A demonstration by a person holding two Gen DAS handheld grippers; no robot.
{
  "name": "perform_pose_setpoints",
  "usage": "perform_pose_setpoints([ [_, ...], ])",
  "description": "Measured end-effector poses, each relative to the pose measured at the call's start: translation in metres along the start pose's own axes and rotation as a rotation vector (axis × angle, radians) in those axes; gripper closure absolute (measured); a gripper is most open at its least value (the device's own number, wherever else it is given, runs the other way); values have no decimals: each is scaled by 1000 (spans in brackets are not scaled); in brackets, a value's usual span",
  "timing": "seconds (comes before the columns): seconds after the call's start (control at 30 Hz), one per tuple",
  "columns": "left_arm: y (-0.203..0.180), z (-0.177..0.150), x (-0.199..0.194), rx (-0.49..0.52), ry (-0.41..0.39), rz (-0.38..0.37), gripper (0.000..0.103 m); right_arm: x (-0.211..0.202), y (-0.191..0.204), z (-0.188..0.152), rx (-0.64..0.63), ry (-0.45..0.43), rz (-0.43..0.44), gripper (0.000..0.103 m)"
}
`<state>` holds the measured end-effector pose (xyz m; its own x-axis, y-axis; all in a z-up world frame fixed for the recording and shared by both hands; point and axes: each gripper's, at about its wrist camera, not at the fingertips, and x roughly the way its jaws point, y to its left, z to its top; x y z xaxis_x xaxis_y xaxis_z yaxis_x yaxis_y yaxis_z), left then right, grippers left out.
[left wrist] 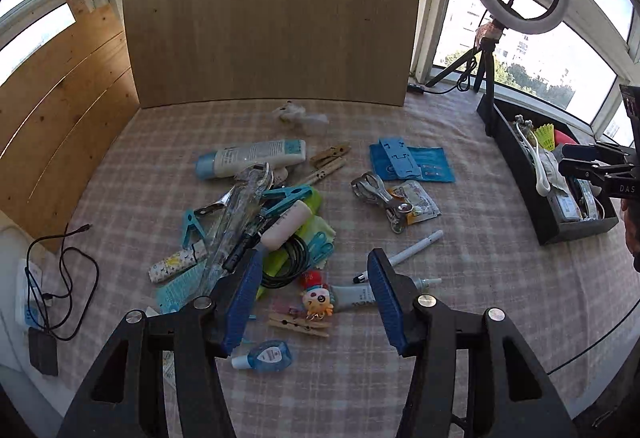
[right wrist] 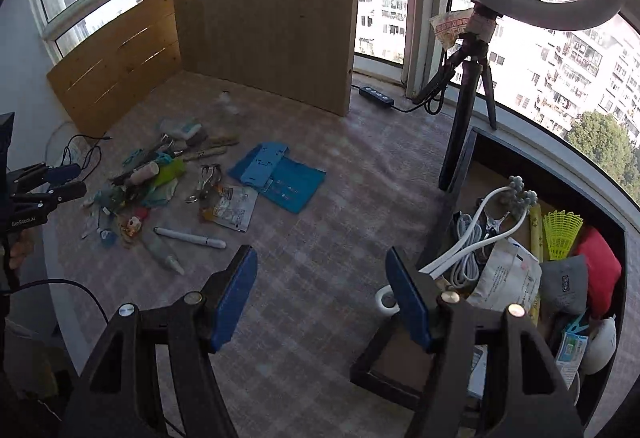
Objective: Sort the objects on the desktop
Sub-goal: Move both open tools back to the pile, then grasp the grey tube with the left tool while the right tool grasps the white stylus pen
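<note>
Above clutter [left wrist: 256,222], empty left hand-held gripper [left wrist: 314,296]

White lettering "GenRoboAI" runs along the black left gripper [right wrist: 60,182]; the letters "DAS" show on the right gripper [left wrist: 592,162].

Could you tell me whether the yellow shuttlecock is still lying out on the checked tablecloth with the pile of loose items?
No, the yellow shuttlecock sits inside the black storage box, apart from the pile on the tablecloth.

The table cloth [left wrist: 460,278] has a pale pink and grey check pattern. Near its right edge stands a black box [left wrist: 516,158], which holds a yellow shuttlecock [right wrist: 562,234] and a red pouch [right wrist: 600,262]. The gripper pads [left wrist: 244,298] are blue.
</note>
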<state>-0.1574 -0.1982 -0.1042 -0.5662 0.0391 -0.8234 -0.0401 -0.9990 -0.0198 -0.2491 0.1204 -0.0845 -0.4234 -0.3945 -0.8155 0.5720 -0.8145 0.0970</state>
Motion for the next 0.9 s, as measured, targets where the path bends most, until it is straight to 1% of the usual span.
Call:
perform_pose_setpoints([
  [0.07, 19, -20, -1, 1, 30, 11, 52, 15, 27, 1, -82, 37, 46, 37],
  [0.13, 26, -38, 1, 12, 58, 16, 52, 31, 56, 2, -189, 72, 99, 37],
  [0.2, 25, -53, 2, 36, 78, 9, 52, 48, 85, -1, -304, 104, 152, 37],
  [0.3, 21, -71, 5, 71, 92, 3, 51, 73, 124, -15, -483, 132, 124, 37],
  [0.37, 26, -78, 9, 61, 105, -2, 52, 86, 138, -16, -548, 143, 105, 37],
  [0.4, 29, -80, 11, 42, 115, -9, 53, 92, 140, -14, -552, 158, 111, 37],
  [0.47, 33, -81, 14, 1, 128, -37, 60, 101, 142, -9, -546, 191, 130, 38],
  [0.57, 23, -80, 14, 22, 122, -72, 62, 107, 139, 1, -533, 200, 151, 38],
  [0.67, 3, -72, 21, 100, 119, -116, 62, 113, 137, 9, -560, 214, 158, 38],
  [0.77, -17, -58, 31, 211, 119, -141, 62, 122, 139, 12, -596, 248, 188, 40],
  [0.8, -25, -53, 35, 259, 119, -159, 62, 126, 140, 12, -607, 267, 204, 42],
  [0.87, -40, -42, 44, 349, 121, -183, 62, 133, 142, 13, -627, 303, 235, 56],
  [0.9, -46, -38, 50, 388, 127, -192, 62, 135, 144, 12, -639, 309, 243, 57],
])
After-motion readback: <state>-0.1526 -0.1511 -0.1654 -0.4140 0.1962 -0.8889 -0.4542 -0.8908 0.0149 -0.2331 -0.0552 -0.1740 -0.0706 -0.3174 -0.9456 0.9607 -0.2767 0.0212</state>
